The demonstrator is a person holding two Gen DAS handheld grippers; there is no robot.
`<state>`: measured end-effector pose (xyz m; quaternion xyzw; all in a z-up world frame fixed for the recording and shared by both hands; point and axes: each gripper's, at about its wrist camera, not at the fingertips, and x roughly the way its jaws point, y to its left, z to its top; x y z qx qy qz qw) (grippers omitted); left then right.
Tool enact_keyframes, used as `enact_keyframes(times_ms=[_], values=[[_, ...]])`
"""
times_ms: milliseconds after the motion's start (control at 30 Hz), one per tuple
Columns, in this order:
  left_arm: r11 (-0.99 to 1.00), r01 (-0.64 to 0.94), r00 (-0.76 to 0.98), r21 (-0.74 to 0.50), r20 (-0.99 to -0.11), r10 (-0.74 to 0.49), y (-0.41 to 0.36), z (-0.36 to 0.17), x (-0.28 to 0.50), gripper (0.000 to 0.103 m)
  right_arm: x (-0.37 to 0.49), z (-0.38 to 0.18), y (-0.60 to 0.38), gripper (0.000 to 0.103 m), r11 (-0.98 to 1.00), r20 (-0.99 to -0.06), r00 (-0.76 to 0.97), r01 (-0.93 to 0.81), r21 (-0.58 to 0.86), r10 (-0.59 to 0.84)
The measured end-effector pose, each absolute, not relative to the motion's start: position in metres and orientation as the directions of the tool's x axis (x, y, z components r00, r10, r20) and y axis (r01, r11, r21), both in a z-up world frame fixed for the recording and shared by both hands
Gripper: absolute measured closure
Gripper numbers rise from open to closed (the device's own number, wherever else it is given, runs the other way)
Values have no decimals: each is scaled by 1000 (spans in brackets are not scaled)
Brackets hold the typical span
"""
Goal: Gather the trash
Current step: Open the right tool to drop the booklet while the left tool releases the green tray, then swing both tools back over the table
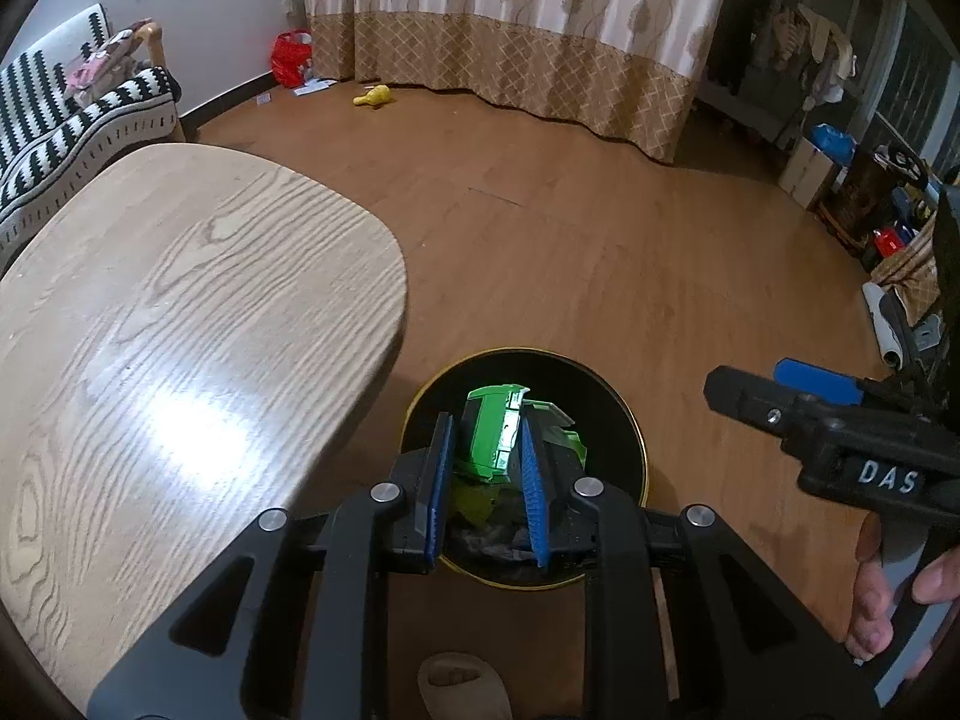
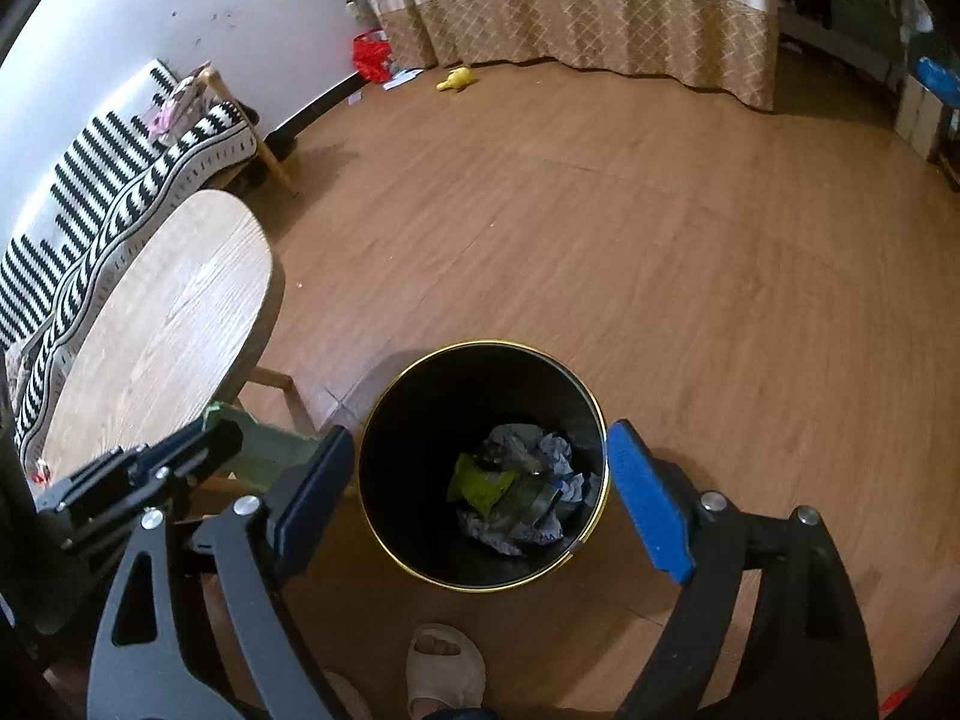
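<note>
My left gripper (image 1: pixel 486 474) is clamped on a crushed green carton (image 1: pixel 493 432), its blue pads pressing the carton's two sides, and it hangs directly above the mouth of the black waste bin (image 1: pixel 624 420), which has a thin gold rim and stands on the wooden floor (image 1: pixel 570 228). My right gripper (image 2: pixel 480 492) has its jaws spread wide, one blue pad on either side of the bin's opening as seen from its own camera, with nothing between them. Inside the bin lie crumpled paper (image 2: pixel 555 450) and a yellow-green wrapper (image 2: pixel 477 483), resting on the bottom. From the right wrist view the carton shows as a pale green edge projecting from my left gripper at lower left, just beside the bin. A light wooden table (image 1: pixel 180 330) with rounded corners stands next to the bin, its top bare on the visible part. My hand (image 1: pixel 888 600) grips the right tool's handle at the frame edge. A foot in a pale slipper (image 2: pixel 444 666) stands near the bin. Against the far curtain (image 1: pixel 510 18) lie a yellow object (image 1: pixel 373 97) and a red bag (image 1: pixel 291 57).
</note>
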<state>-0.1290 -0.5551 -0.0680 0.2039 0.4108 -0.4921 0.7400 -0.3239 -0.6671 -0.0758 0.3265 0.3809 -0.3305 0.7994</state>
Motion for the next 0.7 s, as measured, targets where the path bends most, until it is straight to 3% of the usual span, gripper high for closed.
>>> enact_keyframes(times_ms=[200,233,333,400,700], values=[[417,902,158,-112,-813,-560,-567,-76,-133,82,-332,-74,-673,17,545,-816,501,787,290,-289],[418,902,164,-106,-811,-561,-569,-78,-134,76,-333,-73,-674,17,541,-814,502,788,293,-291],[426,898,177,-106,-801,-572,-570,-79,-134,39,-337,-74,-675,17,536,-811,506,789,299,-293],[420,901,171,-113,-795,-581,-571,-78,-136,38,-339,-75,-676,16,532,-810,510,790,306,-291],[454,886,219,-97,-774,-594,-556,-63,-126,11,-335,-71,-675,16,547,-805,521,778,311,-284]])
